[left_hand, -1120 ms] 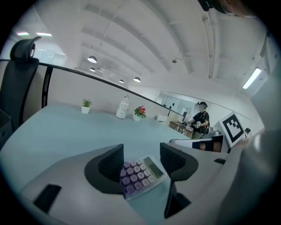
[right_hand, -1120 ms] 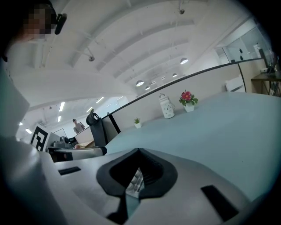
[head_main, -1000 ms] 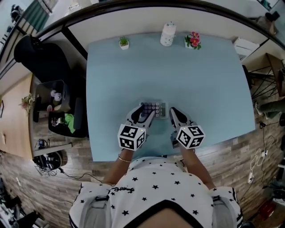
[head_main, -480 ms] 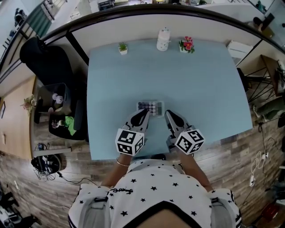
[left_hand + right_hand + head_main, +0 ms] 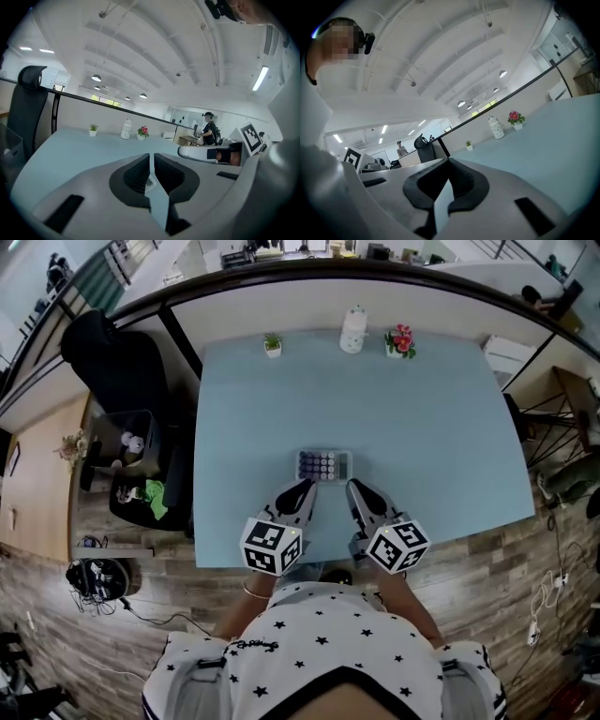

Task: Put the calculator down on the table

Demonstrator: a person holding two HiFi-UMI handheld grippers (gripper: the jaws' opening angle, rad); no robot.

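Note:
The calculator (image 5: 323,465) lies flat on the light blue table (image 5: 431,427), a little in front of its near edge, keys up. My left gripper (image 5: 304,489) hovers just short of the calculator's near left corner, shut with nothing between its pads. My right gripper (image 5: 355,488) hangs just short of the near right corner, also shut and empty. In the left gripper view the left gripper (image 5: 151,157) has its pads together, with the right gripper (image 5: 206,151) beside it. In the right gripper view the right gripper (image 5: 449,162) shows closed pads too.
At the table's far edge stand a small green plant (image 5: 273,345), a white jar (image 5: 353,331) and a pot of red flowers (image 5: 400,339). A black chair (image 5: 112,362) and a bin (image 5: 131,451) are left of the table.
Both grippers have drawn back from the calculator toward the person and risen. The left jaws, which were open at the calculator, have closed. The calculator stays on the table.

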